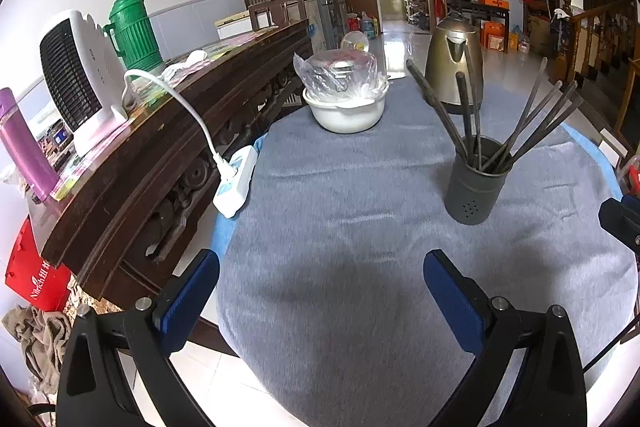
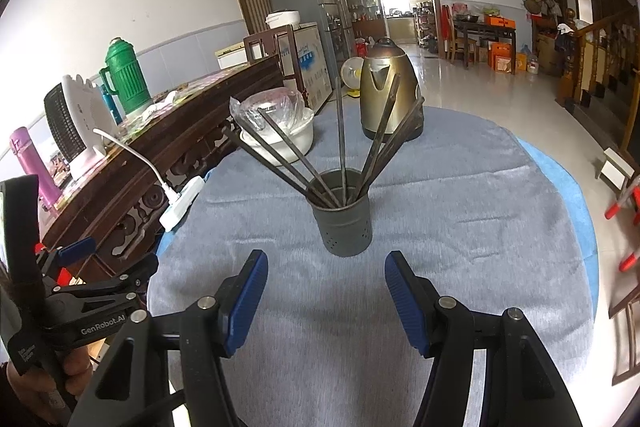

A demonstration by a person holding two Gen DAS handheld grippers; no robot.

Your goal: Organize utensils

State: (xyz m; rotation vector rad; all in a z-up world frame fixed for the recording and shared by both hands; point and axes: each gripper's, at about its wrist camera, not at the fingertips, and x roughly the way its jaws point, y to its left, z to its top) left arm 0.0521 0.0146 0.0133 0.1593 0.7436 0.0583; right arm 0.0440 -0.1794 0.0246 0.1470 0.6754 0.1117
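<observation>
A dark grey perforated utensil holder [image 1: 476, 183] [image 2: 344, 215] stands upright on the grey cloth. Several dark chopsticks [image 1: 532, 119] [image 2: 296, 163] fan out of its top. My left gripper [image 1: 320, 287] hovers over the cloth's near left part, jaws open with only cloth between them; the holder lies ahead and to the right. My right gripper [image 2: 326, 291] is open and empty, with the holder straight ahead just past its fingertips. The left gripper [image 2: 108, 271] also shows at the left edge of the right wrist view, held by a hand.
A round table under grey cloth [image 1: 344, 235] [image 2: 460, 211] also carries a white bowl with a bagged metal pot [image 1: 344, 103] [image 2: 280, 131] and a brass kettle [image 1: 452, 63] [image 2: 390, 91]. A white power strip [image 1: 236, 183] hangs at the left edge beside a dark wooden sideboard [image 1: 168, 131].
</observation>
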